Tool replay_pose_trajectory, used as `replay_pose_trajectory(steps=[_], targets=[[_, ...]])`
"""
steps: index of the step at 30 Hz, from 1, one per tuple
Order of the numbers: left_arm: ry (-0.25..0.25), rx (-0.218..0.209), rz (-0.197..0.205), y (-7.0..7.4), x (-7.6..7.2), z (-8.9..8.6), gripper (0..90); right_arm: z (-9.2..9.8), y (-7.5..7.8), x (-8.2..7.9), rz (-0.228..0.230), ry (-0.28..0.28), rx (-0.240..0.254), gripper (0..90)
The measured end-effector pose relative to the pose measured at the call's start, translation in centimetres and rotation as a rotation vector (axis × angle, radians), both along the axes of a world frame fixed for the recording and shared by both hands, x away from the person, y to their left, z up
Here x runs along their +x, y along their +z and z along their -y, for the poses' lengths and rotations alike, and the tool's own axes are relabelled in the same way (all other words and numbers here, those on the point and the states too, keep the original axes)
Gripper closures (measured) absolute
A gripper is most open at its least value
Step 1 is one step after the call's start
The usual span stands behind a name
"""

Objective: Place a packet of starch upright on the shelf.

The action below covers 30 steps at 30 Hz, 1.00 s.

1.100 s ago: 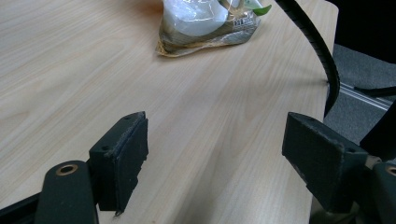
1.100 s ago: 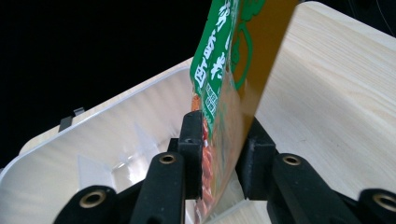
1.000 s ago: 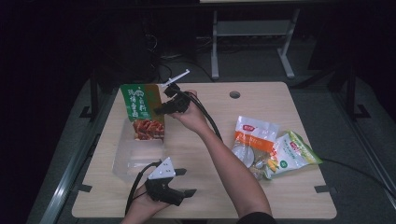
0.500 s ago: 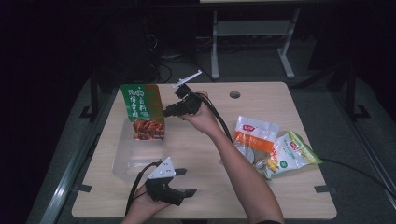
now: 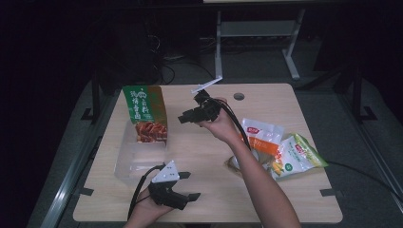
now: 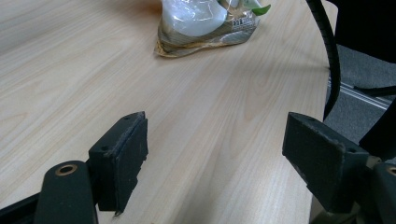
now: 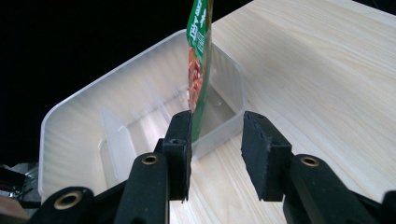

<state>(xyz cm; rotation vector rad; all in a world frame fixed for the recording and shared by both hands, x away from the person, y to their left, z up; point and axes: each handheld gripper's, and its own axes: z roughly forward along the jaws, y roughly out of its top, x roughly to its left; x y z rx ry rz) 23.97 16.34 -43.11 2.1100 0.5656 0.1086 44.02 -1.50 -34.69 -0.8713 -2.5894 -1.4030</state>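
green snack pouch (image 5: 144, 113) stands upright at the far end of the clear plastic bin (image 5: 138, 159), so you've placed it. your right hand-held gripper (image 5: 186, 117) has just been opening, jaws apart, nothing between them. next, reach for the packets (image 5: 280, 149). your left hand-held gripper (image 5: 189, 185) rests open and empty on the table (image 5: 209, 156).

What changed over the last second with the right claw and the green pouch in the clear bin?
The right claw has let go of the green pouch and drawn back rightward across the table; its jaws have just been opening, with nothing between them. The pouch stayed upright in the clear bin. The left claw and snack bags kept still.
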Motion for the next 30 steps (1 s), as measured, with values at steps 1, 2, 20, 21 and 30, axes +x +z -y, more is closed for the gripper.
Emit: replay_pose_trajectory(steps=[1,2,20,21,30], targets=[[0.000,0.000,-0.001,0.0,0.0,0.0,22.0,0.3,0.0,-0.1,-0.003,-0.004,0.002,62.3],[0.000,0.000,-0.001,0.0,0.0,0.0,22.0,0.3,0.0,-0.1,-0.003,-0.004,0.002,62.3],[0.003,0.006,0.002,0.0,0.1,-0.1,22.0,5.9,-0.1,-2.5,-0.012,-0.048,-0.014,54.3],[0.003,0.006,0.002,0.0,0.2,-0.1,22.0,6.2,-0.1,-2.7,-0.009,-0.051,-0.007,53.6],[0.011,0.000,-0.002,-0.1,0.3,-0.2,22.0,9.0,-0.2,-3.8,-0.020,-0.084,-0.010,49.5]])
